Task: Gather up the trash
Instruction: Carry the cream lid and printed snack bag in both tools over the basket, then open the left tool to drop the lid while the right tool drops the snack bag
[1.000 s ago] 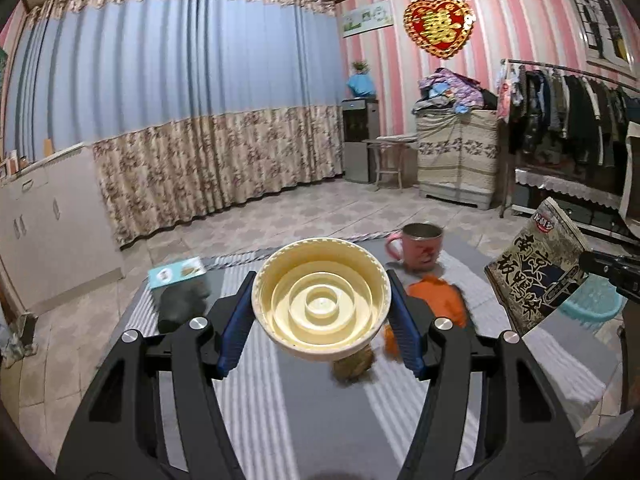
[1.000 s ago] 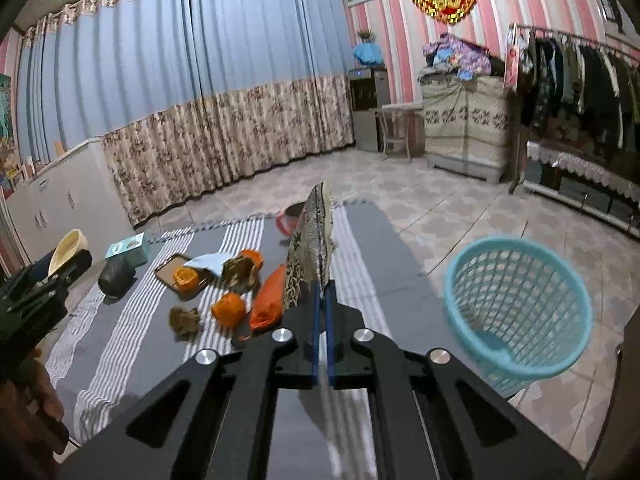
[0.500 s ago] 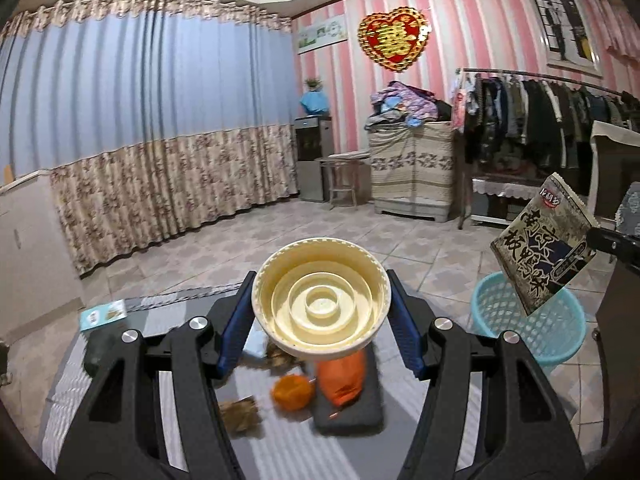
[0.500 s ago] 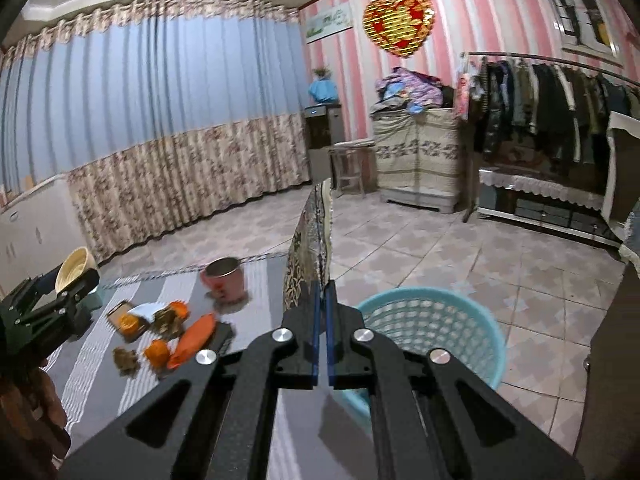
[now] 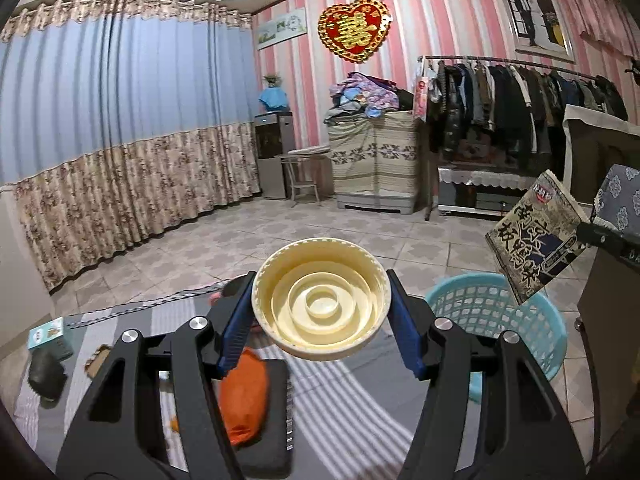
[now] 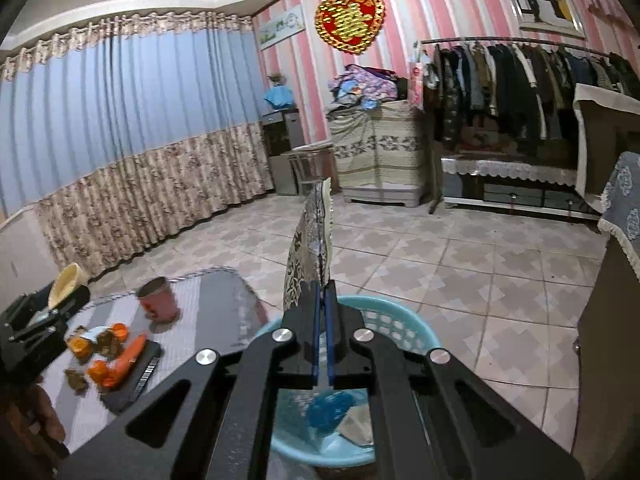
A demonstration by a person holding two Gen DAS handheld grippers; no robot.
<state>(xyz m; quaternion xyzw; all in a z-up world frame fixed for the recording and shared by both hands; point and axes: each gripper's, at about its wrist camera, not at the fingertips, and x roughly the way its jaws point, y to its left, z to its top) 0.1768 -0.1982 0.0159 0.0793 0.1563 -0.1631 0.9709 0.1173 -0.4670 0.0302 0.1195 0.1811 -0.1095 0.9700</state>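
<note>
My left gripper (image 5: 320,312) is shut on a cream plastic lid (image 5: 322,298), held edge to edge with its ribbed inside facing the camera. My right gripper (image 6: 323,300) is shut on a flat printed snack bag (image 6: 310,240), which stands upright, edge-on, above the near rim of the light blue basket (image 6: 400,326). From the left wrist view the bag (image 5: 536,240) hangs over the basket (image 5: 532,320) at the right. An orange wrapper (image 5: 244,392), orange peels (image 6: 98,370) and brown scraps (image 6: 76,380) lie on the striped grey table (image 6: 208,300).
A pink mug (image 6: 158,298) stands on the table's far side. A dark flat block (image 5: 276,440) lies under the orange wrapper. A small teal box (image 5: 46,334) and a black pouch (image 5: 46,374) sit at the table's left. Blue and pale trash lies in the basket. Tiled floor surrounds it.
Both grippers have swung right, away from the table toward the basket. The basket has come under the right gripper, and the table items have slid to the left of both views.
</note>
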